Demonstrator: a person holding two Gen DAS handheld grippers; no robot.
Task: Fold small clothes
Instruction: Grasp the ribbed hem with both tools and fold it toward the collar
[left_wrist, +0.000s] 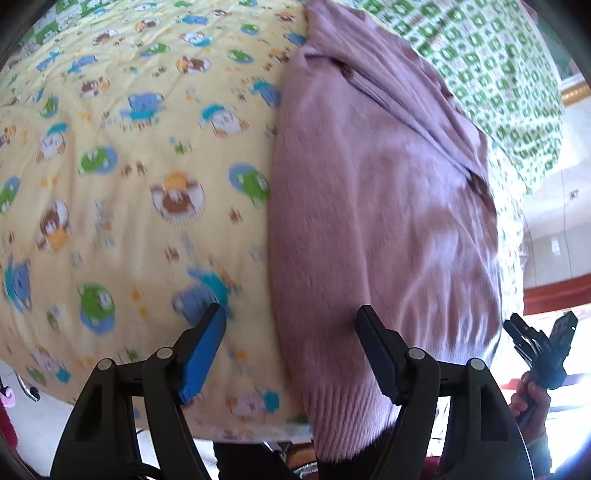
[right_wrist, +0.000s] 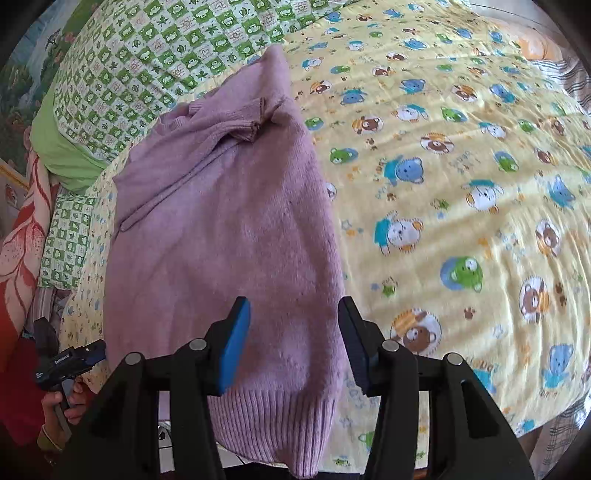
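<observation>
A mauve knitted sweater (right_wrist: 221, 229) lies lengthwise on a yellow bedspread (right_wrist: 461, 184) printed with cartoon bears. Its ribbed hem (right_wrist: 273, 421) hangs over the bed's near edge, and a sleeve cuff (right_wrist: 251, 127) is folded across the upper part. My right gripper (right_wrist: 293, 301) hovers open over the sweater's right side near the hem, nothing pinched. My left gripper (left_wrist: 291, 309) is open too, straddling the sweater's (left_wrist: 369, 206) left edge just above the hem. Each view shows the other gripper at its side, held by a hand: the right gripper (left_wrist: 539, 343) and the left gripper (right_wrist: 74, 358).
A green-and-white checked quilt (right_wrist: 147, 55) lies bunched at the head of the bed behind the sweater. A red floral blanket (right_wrist: 22, 240) lies at the far left, a plaid cloth (right_wrist: 576, 85) at the far right. Tiled floor shows below the bed's near edge.
</observation>
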